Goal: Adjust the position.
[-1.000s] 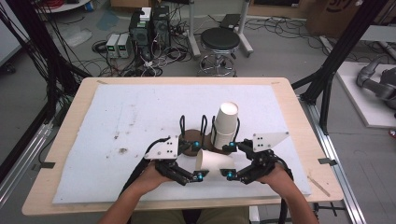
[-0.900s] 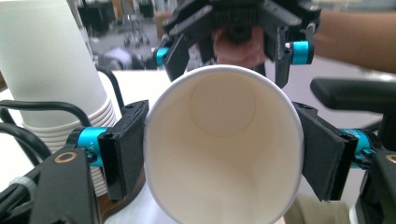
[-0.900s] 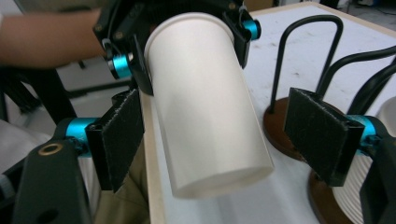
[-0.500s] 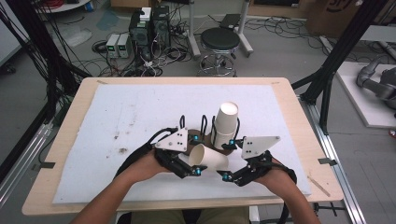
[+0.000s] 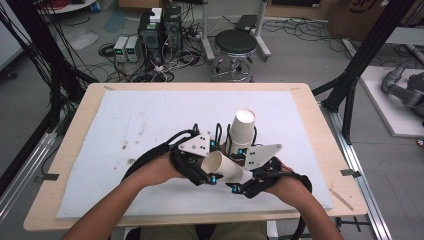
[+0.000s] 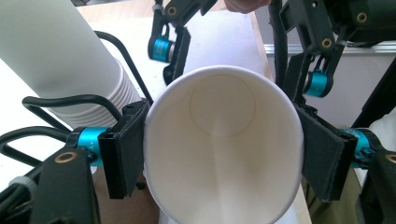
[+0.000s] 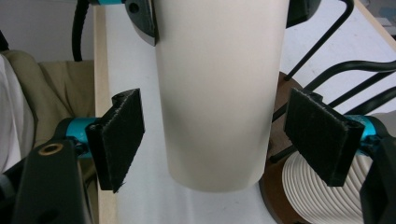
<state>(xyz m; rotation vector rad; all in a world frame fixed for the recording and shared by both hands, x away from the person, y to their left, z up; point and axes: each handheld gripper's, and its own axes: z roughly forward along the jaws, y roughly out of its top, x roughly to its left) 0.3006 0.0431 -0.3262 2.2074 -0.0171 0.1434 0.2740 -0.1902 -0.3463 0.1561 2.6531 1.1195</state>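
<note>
Cup (image 5: 227, 169) between both grippers, cup stack (image 5: 241, 131) behind

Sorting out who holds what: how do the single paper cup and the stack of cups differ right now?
The single paper cup lies tilted between the grippers; the stack of cups stands upright in a wire holder. The left gripper is pressed against the single cup's rim; nothing grips the stack. The right gripper straddles the single cup with gaps showing. Both are plain white paper.

Paper cup (image 7: 217, 88): rim cut off by the top edge in the right gripper view. Cup stack (image 5: 241, 131): base hidden behind the cup (image 5: 227, 168) and tongs plates.
</note>
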